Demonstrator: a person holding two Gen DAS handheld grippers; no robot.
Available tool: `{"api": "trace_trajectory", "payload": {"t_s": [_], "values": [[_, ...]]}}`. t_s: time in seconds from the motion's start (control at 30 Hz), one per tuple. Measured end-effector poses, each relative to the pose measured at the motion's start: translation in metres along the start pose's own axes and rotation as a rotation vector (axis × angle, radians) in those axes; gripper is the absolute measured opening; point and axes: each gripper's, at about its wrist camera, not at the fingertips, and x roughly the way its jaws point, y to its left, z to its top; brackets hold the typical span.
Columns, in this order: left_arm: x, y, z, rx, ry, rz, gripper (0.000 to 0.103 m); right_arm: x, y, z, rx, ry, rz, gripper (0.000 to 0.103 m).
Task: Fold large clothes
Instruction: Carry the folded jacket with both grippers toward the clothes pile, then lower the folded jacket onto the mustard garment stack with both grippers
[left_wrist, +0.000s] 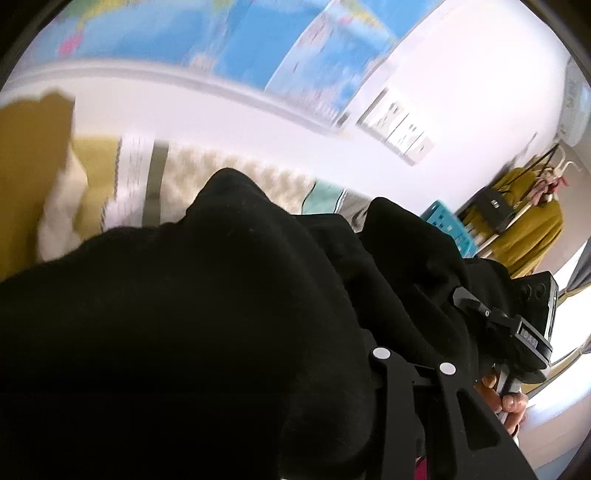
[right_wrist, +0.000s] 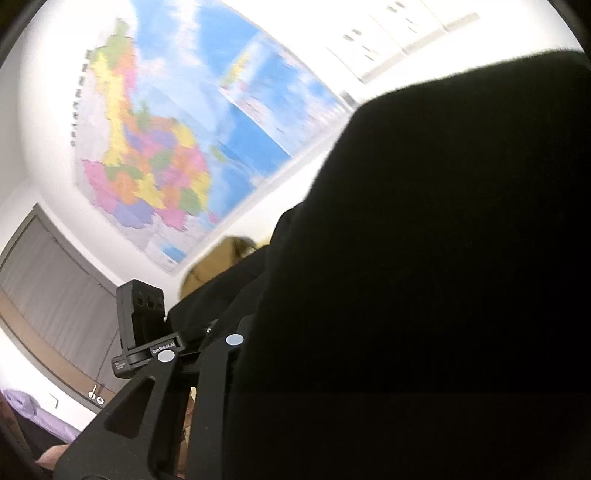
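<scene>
1. Left wrist view: the left gripper (left_wrist: 413, 347) has its fingers buried in a black garment (left_wrist: 184, 314). The cloth is bunched between them, so the grasp reads as clenched on fabric; the fingertips are hidden. The garment hangs lifted in front of the camera, above a yellow bed (left_wrist: 96, 166). The right gripper (left_wrist: 476, 306) is close beside it, held by a hand (left_wrist: 509, 402).
2. Risk: the grasp may hold only a shallow pinch. The hanging weight could pull the cloth free.
3. Right wrist view: the right gripper (right_wrist: 207, 332) also disappears into the garment (right_wrist: 424, 295); the grasp is likely clenched on cloth. A wall map (right_wrist: 166, 147) is blurred.
4. Risk: with both grippers close together, the garment may sag in a bundle and fold crooked.
</scene>
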Motion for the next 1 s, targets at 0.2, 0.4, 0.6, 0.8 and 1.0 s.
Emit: {"api": "trace_trajectory", "payload": {"t_s": [0.2, 0.4, 0.6, 0.8, 1.0], "values": [[-0.077, -0.004, 0.048, 0.061, -0.168, 0.027, 0.036, 0.02, 0.077, 0.043, -0.146, -0.042, 0.075, 0.023], [-0.183, 0.022, 0.091, 0.09, -0.377, 0.134, 0.037, 0.073, 0.162, 0.082, -0.273, -0.064, 0.225, 0.023], [-0.26, 0.08, 0.123, 0.041, -0.534, 0.281, 0.037, 0.176, 0.245, 0.103, -0.353, -0.05, 0.368, 0.023], [-0.309, 0.183, 0.132, -0.008, -0.63, 0.431, 0.038, 0.288, 0.289, 0.079, -0.365, 0.047, 0.446, 0.023], [-0.286, 0.332, 0.062, -0.292, -0.514, 0.527, 0.04, 0.416, 0.252, -0.022, -0.271, 0.392, 0.357, 0.029]]}}
